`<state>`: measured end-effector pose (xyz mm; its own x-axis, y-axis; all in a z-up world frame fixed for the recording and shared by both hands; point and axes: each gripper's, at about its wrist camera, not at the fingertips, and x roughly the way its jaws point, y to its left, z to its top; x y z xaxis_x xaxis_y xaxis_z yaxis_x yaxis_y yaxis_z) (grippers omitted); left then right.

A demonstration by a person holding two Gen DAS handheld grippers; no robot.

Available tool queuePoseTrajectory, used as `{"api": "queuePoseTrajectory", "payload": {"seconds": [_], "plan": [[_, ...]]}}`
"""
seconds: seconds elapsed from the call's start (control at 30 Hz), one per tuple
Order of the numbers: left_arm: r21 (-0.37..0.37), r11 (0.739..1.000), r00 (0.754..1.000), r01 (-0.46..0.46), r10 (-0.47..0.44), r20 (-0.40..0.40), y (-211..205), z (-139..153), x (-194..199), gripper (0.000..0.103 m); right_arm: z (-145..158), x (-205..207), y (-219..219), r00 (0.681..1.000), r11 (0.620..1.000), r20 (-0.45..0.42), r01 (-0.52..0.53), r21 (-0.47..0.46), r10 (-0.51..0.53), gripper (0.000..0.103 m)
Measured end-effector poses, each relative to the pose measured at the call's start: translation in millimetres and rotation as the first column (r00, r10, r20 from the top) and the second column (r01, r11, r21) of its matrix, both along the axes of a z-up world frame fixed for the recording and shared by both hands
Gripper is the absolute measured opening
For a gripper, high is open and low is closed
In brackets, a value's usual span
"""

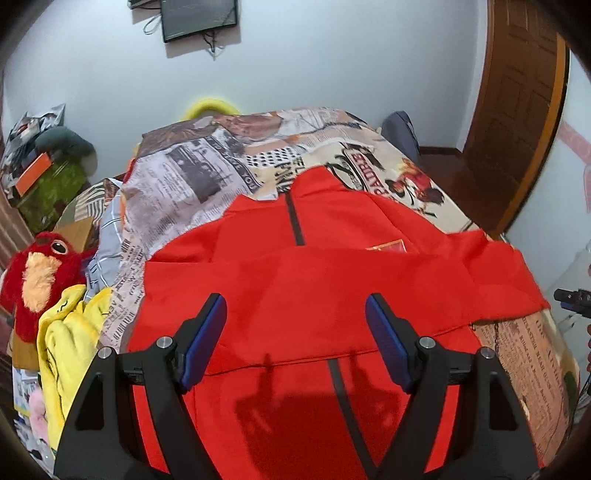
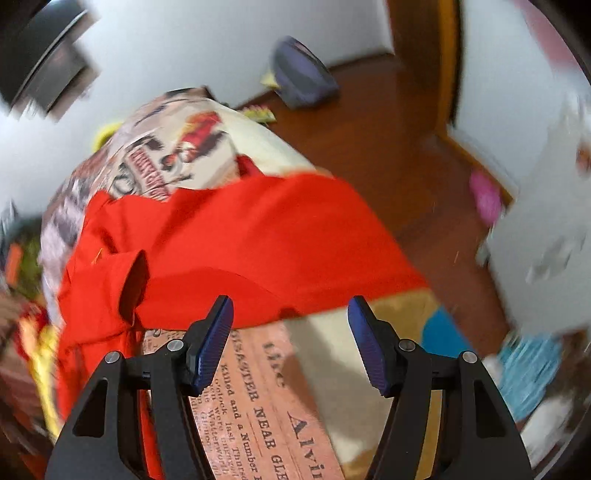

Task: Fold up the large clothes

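my left claw (image 1: 295, 328) hangs over the red jacket (image 1: 314, 280), its two blue-padded fingers (image 1: 205, 339) spread wide apart with nothing between them, only red cloth below and the claw's shadow falling on it. the jacket lies flat on the bed, on a bedspread (image 1: 192, 177) printed like old newspaper pages. a dark zipper (image 1: 295, 221) runs up the middle toward the collar at the far end, and a small patch (image 1: 388, 245) shows on the chest. one sleeve is laid across the body from the right, so a band of red crosses the zipper line, and its end reaches toward the bed's right edge.

my right claw (image 2: 290, 341) is also spread open and grips nothing. it sits over the right edge of the bed, above a pink newsprint panel of the bedspread (image 2: 255, 398), with the jacket's red sleeve (image 2: 258, 240) just beyond the fingertips. this view is blurred, so finer folds in the cloth are hard to read; a cuff opening (image 2: 133, 284) shows at the left of the sleeve.

beside the bed on the left sit a red plush bird (image 1: 40, 273) and a yellow cloth (image 1: 70, 332). a dark screen (image 1: 199, 16) is mounted on the far wall, a wooden door (image 1: 517, 110) stands at the right, and a dark bag (image 2: 303, 74) lies on the wooden floor (image 2: 388, 147).
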<state>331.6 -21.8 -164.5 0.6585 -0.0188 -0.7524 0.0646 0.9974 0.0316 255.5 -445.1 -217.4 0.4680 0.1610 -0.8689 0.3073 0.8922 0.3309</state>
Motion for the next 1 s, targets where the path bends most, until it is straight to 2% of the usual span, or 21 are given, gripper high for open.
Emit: {"api": "queuePoseTrajectory", "payload": {"seconds": [0.1,0.23,0.53,0.63,0.67,0.8,0.87,1.0], "plan": [[0.000,1.000,1.000,-0.005,0.005,-0.018,-1,-9,3,0.077,-24,1,-19,0.995,0.990,-0.041,0.093,0.107,-0.089,0.061],[-0.012,0.999,0.998,-0.036,0.035,-0.044,6,-21,10,0.077,-45,9,-29,0.989,0.968,-0.067,0.145,0.207,-0.134,0.061],[-0.018,0.998,0.994,-0.065,0.063,-0.090,17,-41,14,0.077,-54,32,-37,0.964,0.952,-0.038,0.266,0.153,-0.264,0.060],[0.000,0.998,0.995,-0.058,0.058,-0.084,16,-42,12,0.077,-54,44,-40,0.951,0.945,-0.041,0.309,0.109,-0.306,0.047],[0.013,0.998,0.995,-0.056,0.056,-0.077,16,-42,10,0.077,-53,46,-41,0.951,0.945,-0.040,0.310,0.101,-0.308,0.040],[0.036,0.998,0.997,-0.047,0.049,-0.067,18,-41,7,0.077,-41,55,-34,0.965,0.964,-0.014,0.264,0.041,-0.264,0.015],[0.030,0.998,0.996,-0.049,0.052,-0.070,20,-41,6,0.077,-31,56,-28,0.973,0.973,0.017,0.231,0.016,-0.232,0.011],[0.010,0.998,0.995,-0.063,0.063,-0.071,27,-40,2,0.077,-2,55,-13,0.977,0.981,0.109,0.188,-0.045,-0.182,0.009]]}}
